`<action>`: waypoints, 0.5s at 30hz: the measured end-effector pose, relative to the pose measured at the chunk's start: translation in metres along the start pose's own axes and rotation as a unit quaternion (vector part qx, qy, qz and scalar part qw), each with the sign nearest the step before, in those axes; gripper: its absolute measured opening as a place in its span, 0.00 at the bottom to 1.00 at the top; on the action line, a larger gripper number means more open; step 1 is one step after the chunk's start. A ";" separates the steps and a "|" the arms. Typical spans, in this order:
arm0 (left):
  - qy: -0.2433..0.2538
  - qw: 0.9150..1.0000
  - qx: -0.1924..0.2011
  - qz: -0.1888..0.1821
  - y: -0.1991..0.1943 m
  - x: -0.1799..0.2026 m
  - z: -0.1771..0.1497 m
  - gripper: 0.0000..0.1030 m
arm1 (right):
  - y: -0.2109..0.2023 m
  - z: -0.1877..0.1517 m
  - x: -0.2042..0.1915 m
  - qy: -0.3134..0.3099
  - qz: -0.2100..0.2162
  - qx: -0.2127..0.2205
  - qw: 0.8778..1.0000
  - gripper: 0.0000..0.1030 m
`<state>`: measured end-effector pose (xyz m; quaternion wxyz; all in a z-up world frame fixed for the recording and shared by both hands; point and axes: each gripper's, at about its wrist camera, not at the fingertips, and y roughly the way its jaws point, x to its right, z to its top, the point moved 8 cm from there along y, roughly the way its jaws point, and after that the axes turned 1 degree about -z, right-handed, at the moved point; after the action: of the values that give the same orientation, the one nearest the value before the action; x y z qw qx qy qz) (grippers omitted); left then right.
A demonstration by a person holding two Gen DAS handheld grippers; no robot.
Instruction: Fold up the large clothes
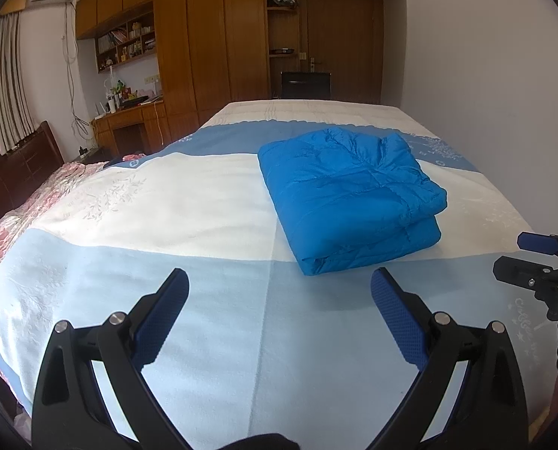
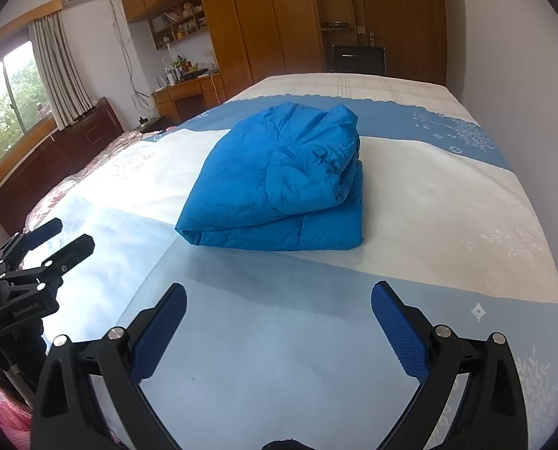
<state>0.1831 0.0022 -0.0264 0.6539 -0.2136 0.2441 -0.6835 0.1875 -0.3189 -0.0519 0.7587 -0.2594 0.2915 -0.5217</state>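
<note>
A blue puffer jacket lies folded into a thick rectangular bundle on the bed; it also shows in the right wrist view. My left gripper is open and empty, held above the blanket short of the bundle's near edge. My right gripper is open and empty, also short of the bundle. The right gripper shows at the right edge of the left wrist view. The left gripper shows at the left edge of the right wrist view.
The bed wears a blue and white blanket, with a dark headboard at the left. A desk, wooden wardrobes and a black chair stand beyond the bed. A white wall runs along the right.
</note>
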 end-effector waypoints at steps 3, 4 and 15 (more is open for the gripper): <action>0.000 1.000 -0.001 -0.003 0.001 0.001 0.000 0.94 | 0.001 0.000 0.000 0.000 -0.001 -0.001 1.000 0.96; 0.000 1.000 -0.002 -0.005 0.001 0.001 0.000 0.94 | 0.001 -0.001 0.001 0.001 -0.001 -0.001 1.000 0.96; -0.008 1.000 -0.006 -0.016 0.006 -0.001 0.000 0.94 | 0.003 -0.003 0.004 0.004 -0.002 -0.010 1.000 0.96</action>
<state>0.1878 0.0030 -0.0301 0.6435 -0.2269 0.2392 -0.6908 0.1885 -0.3218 -0.0563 0.7542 -0.2653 0.2989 -0.5210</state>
